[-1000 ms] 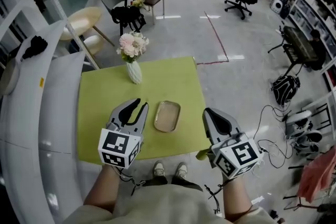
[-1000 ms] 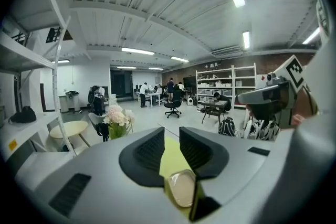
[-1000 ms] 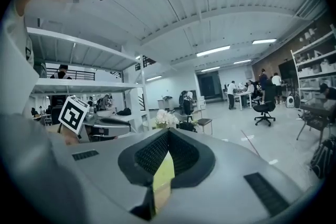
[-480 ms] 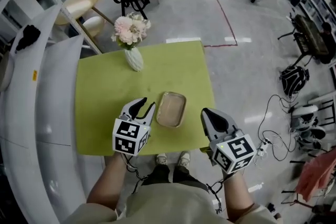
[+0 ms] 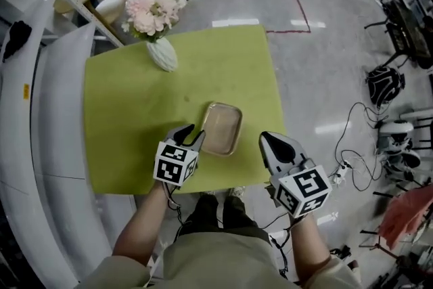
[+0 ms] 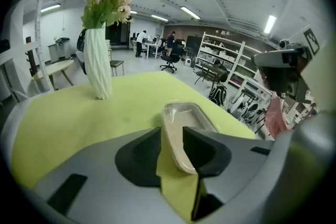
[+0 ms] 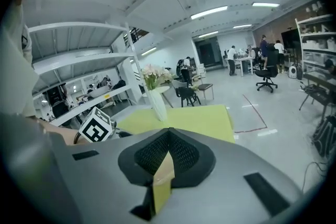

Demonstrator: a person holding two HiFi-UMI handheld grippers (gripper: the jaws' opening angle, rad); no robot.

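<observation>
Tray: near rim between narrowly parted left gripper jaws, not clamped. Right gripper jaws together, empty. Best: seat rim deep, close gently, keep level.

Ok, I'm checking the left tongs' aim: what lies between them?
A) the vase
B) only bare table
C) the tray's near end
C: in the left gripper view the end of the beige tray lies between the open left tongs.
</observation>
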